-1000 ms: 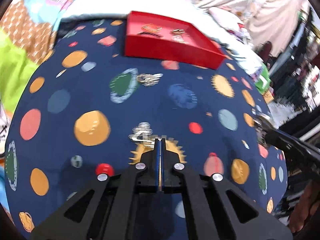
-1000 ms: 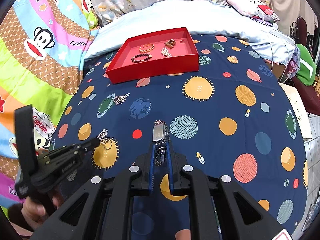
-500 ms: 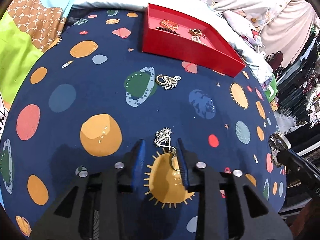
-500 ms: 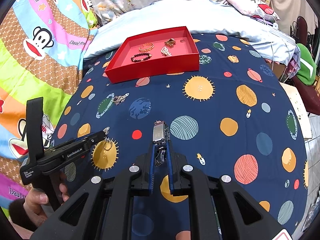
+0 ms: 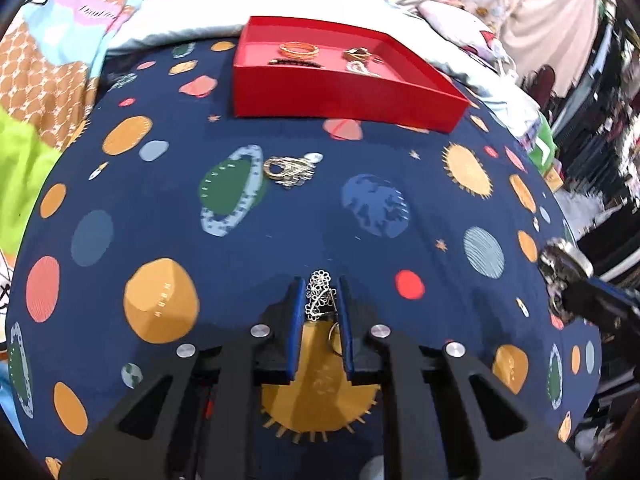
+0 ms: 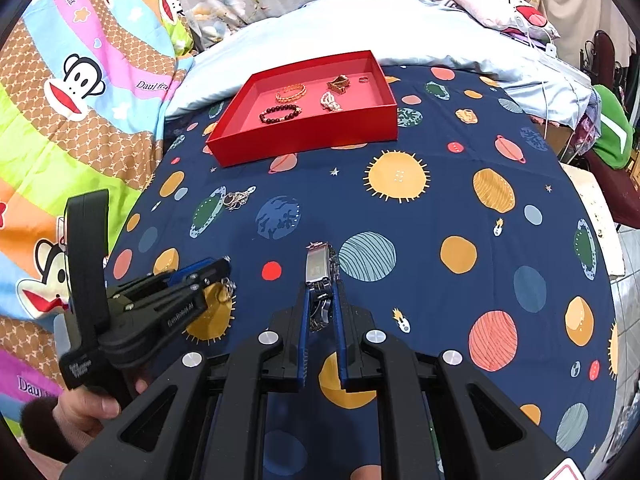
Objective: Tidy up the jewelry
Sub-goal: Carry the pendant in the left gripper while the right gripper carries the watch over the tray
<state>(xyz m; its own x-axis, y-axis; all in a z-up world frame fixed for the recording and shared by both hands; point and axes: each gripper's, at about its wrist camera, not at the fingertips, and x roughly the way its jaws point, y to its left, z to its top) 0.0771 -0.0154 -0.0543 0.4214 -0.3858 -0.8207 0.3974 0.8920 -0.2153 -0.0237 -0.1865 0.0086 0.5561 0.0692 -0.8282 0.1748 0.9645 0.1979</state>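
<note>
Silver and lacy, the little pendant [image 5: 319, 294] lies on the blue planet cloth [image 5: 240, 240] of the bed, right between the two fingers of the left hand-held gripper [image 5: 320, 300]. A ring [image 5: 335, 338] on it sits close to one finger. The fingers are apart, with gaps on both sides, so nothing is pinched yet.

The right hand-held gripper [image 6: 322, 292] is pinching a metal watch-style bracelet [image 6: 319, 266], which sticks out past its tips above the cloth. The red tray [image 6: 308, 136] is far up the bed and already has a few bracelets and small pieces in it. One more gold tangle of jewelry [image 5: 290, 168] lies on the cloth between the left gripper and the tray.

What could go wrong? I think the pendant is thin and flat, so the fingers may close over it and slip, or grab the cloth too. Its chain could snag and drag. The bracelet hangs out long, so it may swing loose on the way to the tray.

The left gripper is low and tipped down at the cloth, held by a hand [image 6: 86, 408] at its back. The right one points forward toward the tray.
</note>
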